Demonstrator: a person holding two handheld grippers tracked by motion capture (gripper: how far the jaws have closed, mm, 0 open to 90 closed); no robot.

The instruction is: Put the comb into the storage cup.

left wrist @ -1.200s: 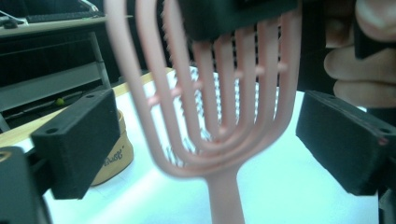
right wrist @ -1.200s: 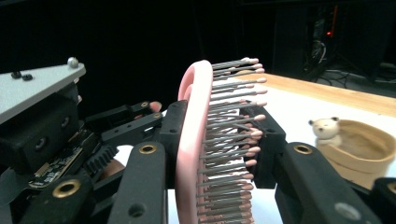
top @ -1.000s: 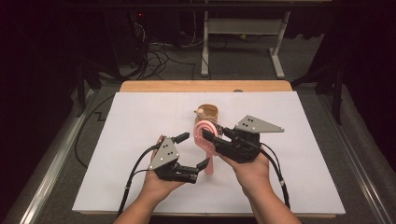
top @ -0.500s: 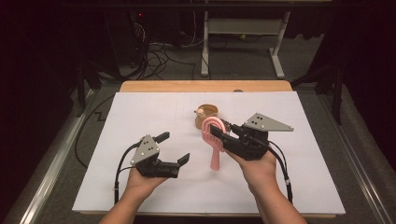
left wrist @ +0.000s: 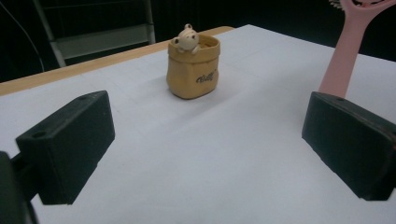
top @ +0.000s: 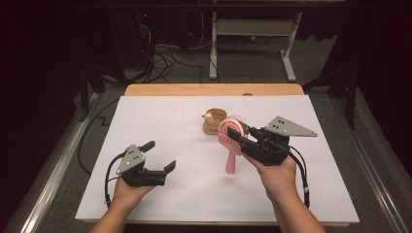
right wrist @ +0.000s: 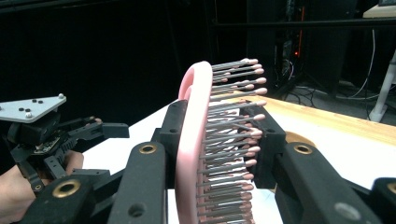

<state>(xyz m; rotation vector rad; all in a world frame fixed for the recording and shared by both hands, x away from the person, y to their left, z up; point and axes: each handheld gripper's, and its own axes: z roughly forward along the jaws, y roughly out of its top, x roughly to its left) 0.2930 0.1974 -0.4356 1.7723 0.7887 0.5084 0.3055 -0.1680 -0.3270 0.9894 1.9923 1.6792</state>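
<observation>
A pink hairbrush [top: 229, 145] hangs handle-down above the white sheet, its head clamped in my right gripper [top: 239, 137], which is shut on it. In the right gripper view the brush head [right wrist: 190, 140] stands edge-on between the jaws, with the bristles [right wrist: 233, 116] pointing right. A tan pouch [top: 214, 121] with a small bear figure in it stands just behind the brush. My left gripper [top: 159, 156] sits low at the front left, open and empty. From the left gripper view, the pouch [left wrist: 192, 71] is ahead and the brush handle [left wrist: 346, 51] is at the upper right.
The white sheet [top: 160, 121] covers a wooden table whose bare back edge [top: 194, 89] shows. Beyond it are a dark floor with cables [top: 165, 53] and a white metal frame [top: 252, 29]. Grey rails run along both sides of the table.
My left gripper has drawn away from the brush, moving left and down toward the front of the sheet. The right gripper has shifted slightly right with the brush still in it.
</observation>
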